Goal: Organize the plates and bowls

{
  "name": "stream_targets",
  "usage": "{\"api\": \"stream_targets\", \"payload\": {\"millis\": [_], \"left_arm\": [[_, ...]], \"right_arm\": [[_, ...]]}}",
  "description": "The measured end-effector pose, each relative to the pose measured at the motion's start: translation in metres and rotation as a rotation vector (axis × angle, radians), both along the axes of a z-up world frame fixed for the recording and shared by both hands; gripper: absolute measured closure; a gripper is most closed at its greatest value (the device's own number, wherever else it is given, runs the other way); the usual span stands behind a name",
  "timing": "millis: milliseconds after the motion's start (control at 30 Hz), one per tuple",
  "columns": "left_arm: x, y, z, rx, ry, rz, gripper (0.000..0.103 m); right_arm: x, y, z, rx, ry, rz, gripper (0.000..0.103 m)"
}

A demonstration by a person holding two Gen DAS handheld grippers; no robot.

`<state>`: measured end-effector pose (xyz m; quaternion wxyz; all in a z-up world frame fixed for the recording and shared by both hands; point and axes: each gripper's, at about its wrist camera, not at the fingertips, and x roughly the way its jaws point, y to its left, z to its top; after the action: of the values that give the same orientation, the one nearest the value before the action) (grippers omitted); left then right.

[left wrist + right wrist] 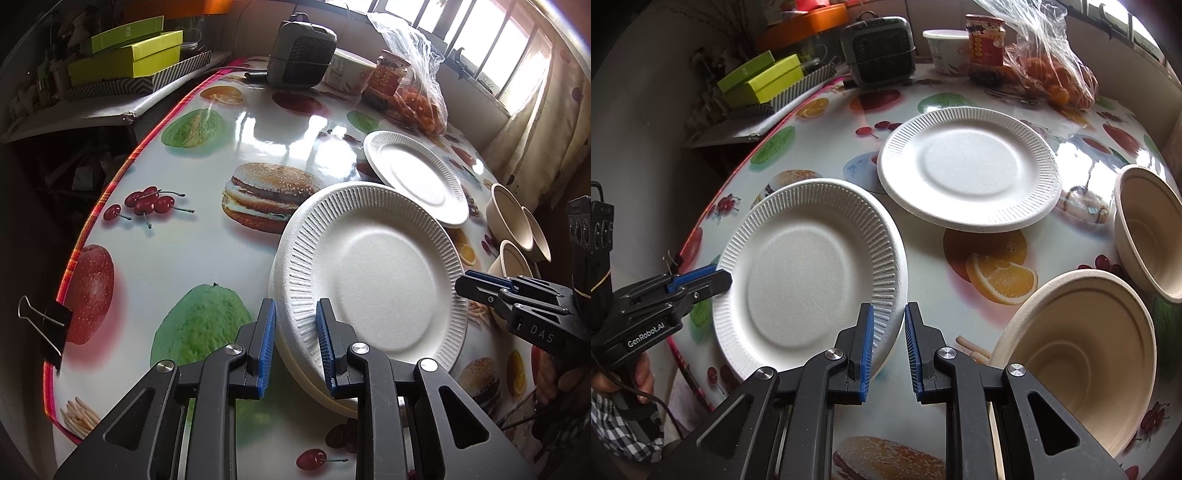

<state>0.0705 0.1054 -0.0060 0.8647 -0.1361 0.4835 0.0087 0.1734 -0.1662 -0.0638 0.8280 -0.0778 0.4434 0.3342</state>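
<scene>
On the fruit-print table (236,140), my left gripper (295,332) has its jaws part open around the near plate (376,273) rim, not clamped. My right gripper (889,343) is part open at the opposite edge, holding nothing. The tilted plate could slip. What's under it is hidden. The far plate (967,166) and bowls (1082,354) sit apart.

A fruit-print table (990,325) bears plates (967,170), bowls (1082,350), jar (984,44), heater (881,46).
</scene>
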Motion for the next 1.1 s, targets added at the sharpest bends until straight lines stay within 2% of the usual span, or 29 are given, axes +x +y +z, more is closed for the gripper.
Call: {"api": "stream_targets", "payload": {"millis": [1100], "left_arm": [[0.0014,-0.0003,-0.0027,0.001,0.003,0.003,0.079]], "right_arm": [[0.0010,0.0008,-0.0051,-0.010,-0.005,-0.003,0.085]]}}
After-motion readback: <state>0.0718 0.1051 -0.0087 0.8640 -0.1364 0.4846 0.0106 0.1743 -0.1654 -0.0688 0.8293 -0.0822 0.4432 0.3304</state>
